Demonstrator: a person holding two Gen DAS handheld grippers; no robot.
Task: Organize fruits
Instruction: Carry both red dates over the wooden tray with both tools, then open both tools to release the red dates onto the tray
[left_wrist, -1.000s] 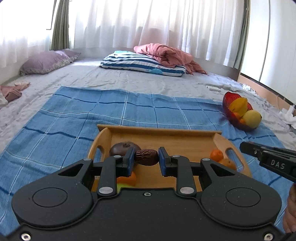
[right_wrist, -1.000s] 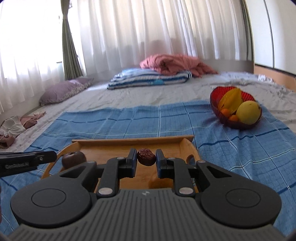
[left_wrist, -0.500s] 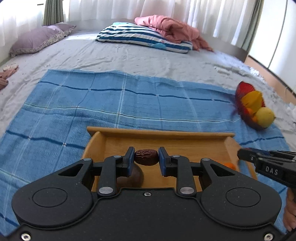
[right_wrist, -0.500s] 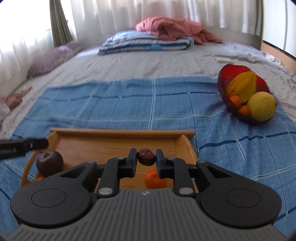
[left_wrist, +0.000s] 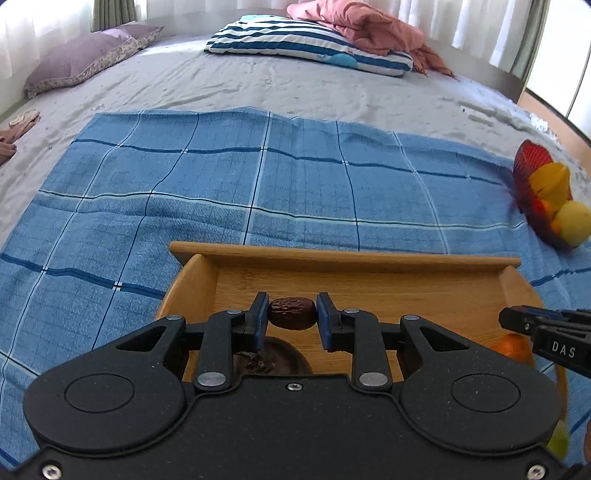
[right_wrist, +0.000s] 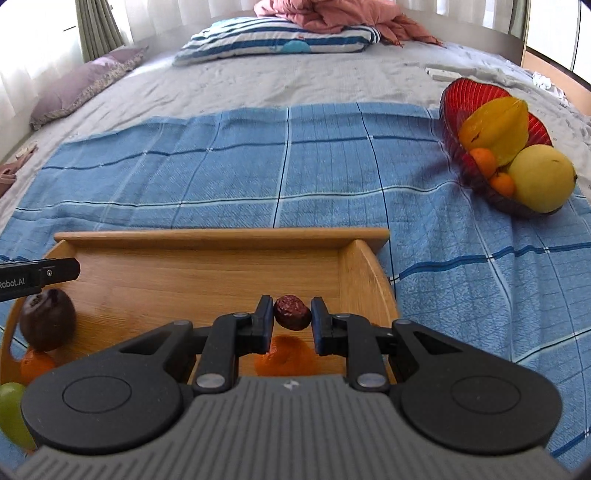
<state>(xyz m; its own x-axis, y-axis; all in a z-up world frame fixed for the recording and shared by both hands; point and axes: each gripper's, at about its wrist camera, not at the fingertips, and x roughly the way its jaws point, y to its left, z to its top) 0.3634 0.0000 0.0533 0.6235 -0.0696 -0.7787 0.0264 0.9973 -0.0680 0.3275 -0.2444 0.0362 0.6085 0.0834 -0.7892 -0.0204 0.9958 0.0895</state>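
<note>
1. above the wooden tray (left_wrist: 343, 258), the left gripper (left_wrist: 291, 314) had its blue-padded jaws closed down to the width of a dried red date (left_wrist: 291, 313), pinching it end to end.
2. that date was dark brown-red, oval and deeply wrinkled, lying crosswise between the pads.
3. over the tray's right end, the right gripper (right_wrist: 291, 313) was likewise narrowed onto a second date (right_wrist: 291, 312), rounder-looking from this angle, glossy and creased, gripped at both sides.
4. below the left gripper a dark purple-brown round fruit (right_wrist: 48, 319) sat on the tray floor near its left end; a small orange (right_wrist: 35, 365) and a green fruit (right_wrist: 13, 415) lay just beside it.
5. another mandarin (right_wrist: 286, 356) rested on the tray right under the right gripper's fingers.
6. the tray stood on a blue checked cloth (right_wrist: 221, 177); well apart to the right, a red bowl (right_wrist: 465, 92) held a yellow starfruit, a pale yellow round fruit and two small oranges.
</note>
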